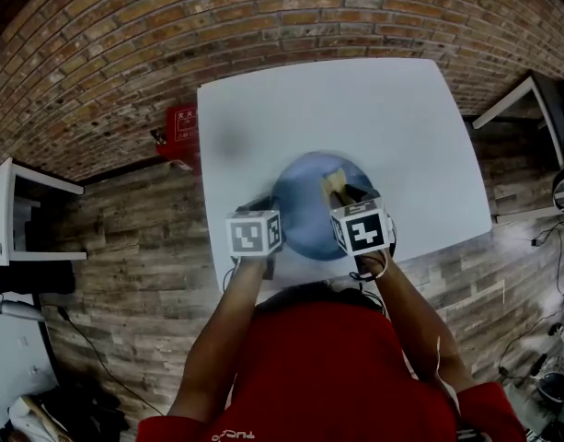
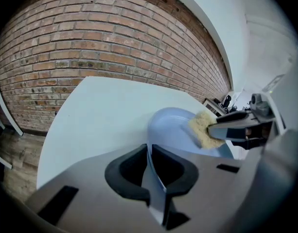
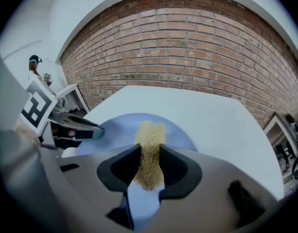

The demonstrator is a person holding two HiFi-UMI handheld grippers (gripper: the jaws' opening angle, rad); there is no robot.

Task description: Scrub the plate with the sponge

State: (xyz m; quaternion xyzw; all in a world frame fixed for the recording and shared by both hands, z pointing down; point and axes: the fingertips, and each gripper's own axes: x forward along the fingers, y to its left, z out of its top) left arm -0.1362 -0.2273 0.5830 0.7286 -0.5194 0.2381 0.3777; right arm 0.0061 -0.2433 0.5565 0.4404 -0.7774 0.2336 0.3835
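The white table (image 1: pixel 355 109) spreads out beyond the blue plate (image 1: pixel 300 212), whose near-left rim is clamped in the left gripper (image 2: pixel 149 150). The sponge (image 3: pixel 149 132), pinched lengthwise in the right gripper (image 3: pixel 149 152), lies against the plate's face right of centre. The scrubbing strokes will probably run leftward from there.

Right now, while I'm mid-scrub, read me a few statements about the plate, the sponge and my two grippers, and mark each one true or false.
1. The left gripper is clamped on the rim of the plate. True.
2. The right gripper is empty. False: its jaws are closed on the sponge.
3. The sponge is over the inside of the plate. True.
4. The plate is red. False: it is blue.
5. The table is dark wood. False: its top is white; the wood-look surface is the floor around it.
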